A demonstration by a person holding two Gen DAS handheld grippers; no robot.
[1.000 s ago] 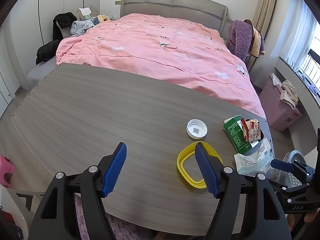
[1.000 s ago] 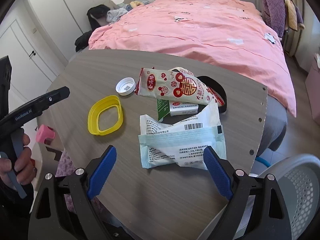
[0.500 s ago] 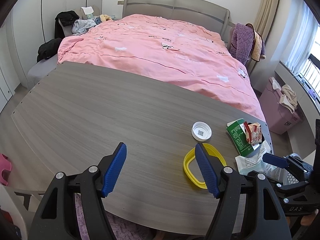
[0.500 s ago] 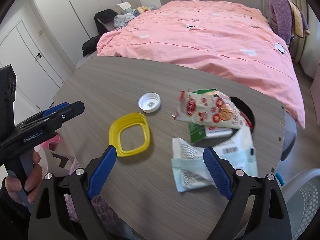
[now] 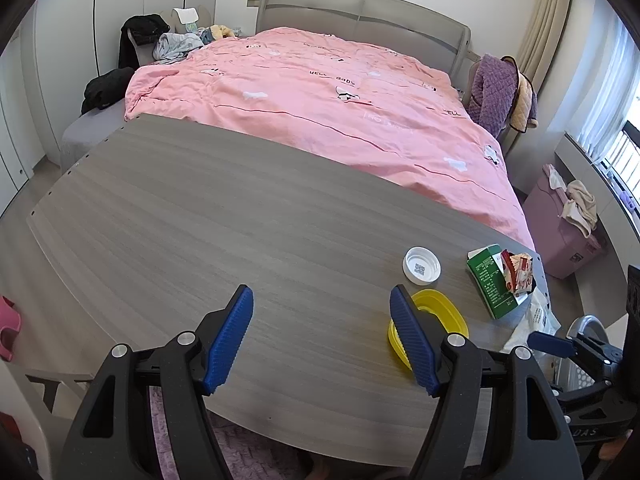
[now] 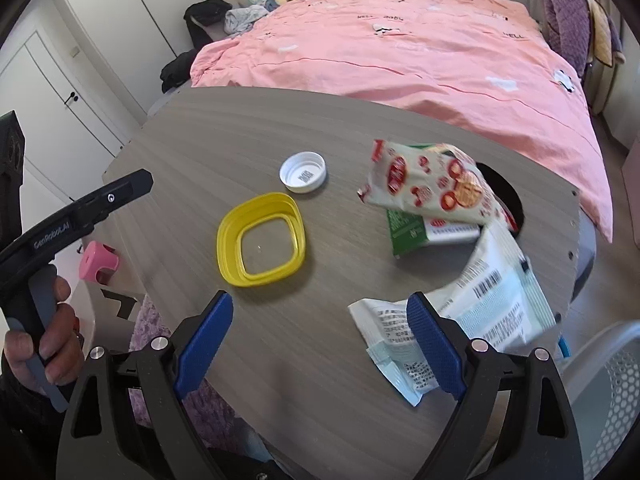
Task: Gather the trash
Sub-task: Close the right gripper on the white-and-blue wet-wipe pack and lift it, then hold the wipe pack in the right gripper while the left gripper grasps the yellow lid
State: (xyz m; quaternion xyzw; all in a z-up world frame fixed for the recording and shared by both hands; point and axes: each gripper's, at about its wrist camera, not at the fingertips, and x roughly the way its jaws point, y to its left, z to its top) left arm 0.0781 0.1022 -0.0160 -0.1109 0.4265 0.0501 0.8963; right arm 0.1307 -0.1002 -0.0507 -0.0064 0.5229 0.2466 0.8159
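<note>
Both grippers' fingers spread, nothing held: left gripper [image 5: 322,338] over bare table [image 5: 200,216], right gripper [image 6: 320,344] above it. Yellow lid [image 6: 262,239], white cap [image 6: 303,171], wrappers [image 6: 432,184] lie on the tabletop.

Counted on one grey table [image 6: 224,128]: one yellow lid [image 6: 261,239], one white cap [image 6: 303,172], one green carton [image 6: 408,232], two wrappers [image 6: 436,184] [image 6: 492,300].

Bedroom setup: a grey wood-grain surface [image 5: 240,232] sits at the foot of a bed [image 5: 360,20] with a pink duvet [image 5: 320,112] and grey padded headboard. White wardrobe doors [image 6: 60,92] on the left, window [image 5: 616,148] with sheer curtains far right letting in daylight, pink storage bin [image 5: 560,236] under it, clothes piled far left
</note>
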